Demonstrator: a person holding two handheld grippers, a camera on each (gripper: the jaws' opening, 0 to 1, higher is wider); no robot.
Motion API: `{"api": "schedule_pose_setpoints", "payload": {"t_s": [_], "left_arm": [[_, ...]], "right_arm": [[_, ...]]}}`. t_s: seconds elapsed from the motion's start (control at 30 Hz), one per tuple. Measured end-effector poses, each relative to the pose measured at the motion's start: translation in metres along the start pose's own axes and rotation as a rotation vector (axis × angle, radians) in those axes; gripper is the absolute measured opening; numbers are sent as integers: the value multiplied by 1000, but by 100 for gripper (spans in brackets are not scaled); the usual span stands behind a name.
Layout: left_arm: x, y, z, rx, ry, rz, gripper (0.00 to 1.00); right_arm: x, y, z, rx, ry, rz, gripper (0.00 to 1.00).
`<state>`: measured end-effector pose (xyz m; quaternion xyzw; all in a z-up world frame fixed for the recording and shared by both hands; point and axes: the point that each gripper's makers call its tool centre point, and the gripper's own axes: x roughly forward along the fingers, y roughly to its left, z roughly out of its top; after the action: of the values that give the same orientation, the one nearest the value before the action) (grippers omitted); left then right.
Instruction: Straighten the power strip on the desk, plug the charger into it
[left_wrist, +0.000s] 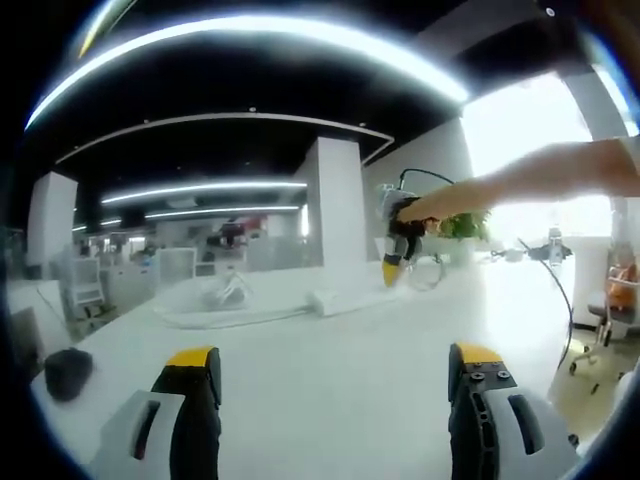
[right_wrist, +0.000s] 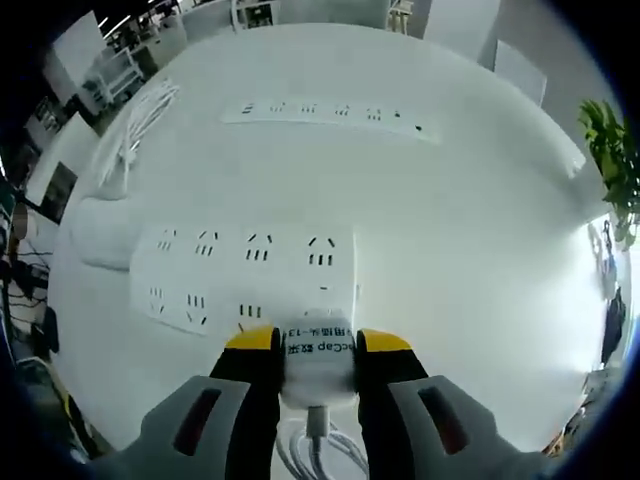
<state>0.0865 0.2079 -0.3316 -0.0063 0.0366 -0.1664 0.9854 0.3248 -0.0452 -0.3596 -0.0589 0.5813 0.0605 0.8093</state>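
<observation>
On the desk (right_wrist: 470, 230) a wide power strip (right_wrist: 245, 275) lies just ahead of the right gripper (right_wrist: 315, 340), whose jaws are closed on a charger (right_wrist: 318, 362) at the strip's near edge. The charger's cable (right_wrist: 318, 440) runs back between the jaws toward the camera. Farther across the desk lies a second, narrow strip (right_wrist: 330, 112), well apart from the first. To the left of both sits a coiled cable (right_wrist: 135, 125). A plant (right_wrist: 610, 150) stands off the desk's right side.

In the left gripper view, the left gripper (left_wrist: 335, 365) hangs with jaws spread above the near desk edge. The right gripper (left_wrist: 400, 240) works at the far side, and a dark object (left_wrist: 68, 370) lies at the near left.
</observation>
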Motion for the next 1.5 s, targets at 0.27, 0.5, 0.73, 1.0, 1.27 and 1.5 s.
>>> {"api": "schedule_pose_setpoints", "payload": {"t_s": [0.27, 0.5, 0.73, 1.0, 1.27, 1.5], "left_arm": [[-2, 7, -4, -3, 11, 17, 97], [0, 5, -5, -2, 11, 10, 97], [-2, 5, -3, -3, 7, 11, 97], [-1, 4, -3, -1, 7, 8, 97], [1, 0, -2, 2, 6, -4, 97], [1, 0, -3, 2, 5, -5, 97]], "right_arm": [[0, 0, 8, -75, -54, 39, 28], [-6, 8, 15, -298, -134, 85, 35], [-20, 22, 25, -589, -319, 107, 59], [-33, 33, 25, -1098, -519, -81, 56], [-25, 22, 28, -1353, -523, -197, 63], [-20, 12, 21, -1511, -516, -296, 51]]}}
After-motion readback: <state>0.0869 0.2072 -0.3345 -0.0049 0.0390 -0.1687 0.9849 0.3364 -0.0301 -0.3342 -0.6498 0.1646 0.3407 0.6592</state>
